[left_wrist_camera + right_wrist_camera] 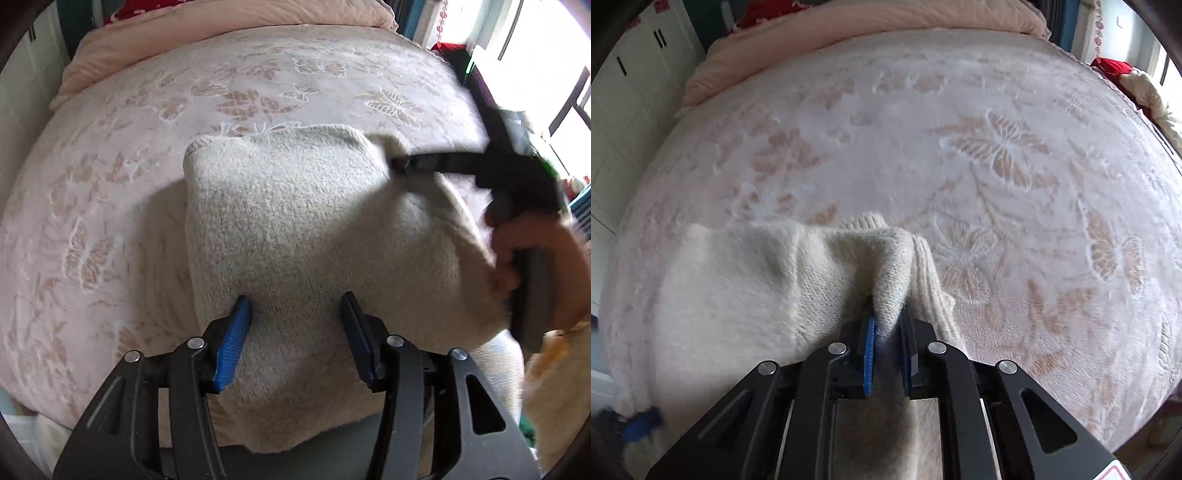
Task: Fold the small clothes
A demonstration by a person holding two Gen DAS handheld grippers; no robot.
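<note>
Garment: a cream, fuzzy knitted sweater [295, 236] lies partly folded on a pale pink bedspread patterned with butterflies [110, 206], near the bed's front edge.
Left gripper: the black two-finger left gripper with blue ribbed pads [295, 306] points steeply down over the near part of the sweater; its jaws stand apart, the knit showing between them, and neither pad visibly presses the cloth.
Right gripper: the black right gripper with blue pads [888, 325] is nearly closed, clamped on a raised ridge of the sweater [886, 266]; a ribbed cuff or hem hangs just beside its right finger.
Right hand: in the left wrist view a bare hand [532, 258] grips the right gripper's handle at the sweater's right side; this area is blurred.
Sweater edges: the far edge is a rounded fold; the near edge hangs over the front of the bed, under the left gripper.
Open room: bare bedspread stretches widely beyond and to both sides of the sweater.
Bed limits: a rolled peach quilt [886, 22] lies along the far end; white cupboards [635, 74] stand to the left and a bright window [554, 74] to the right.
</note>
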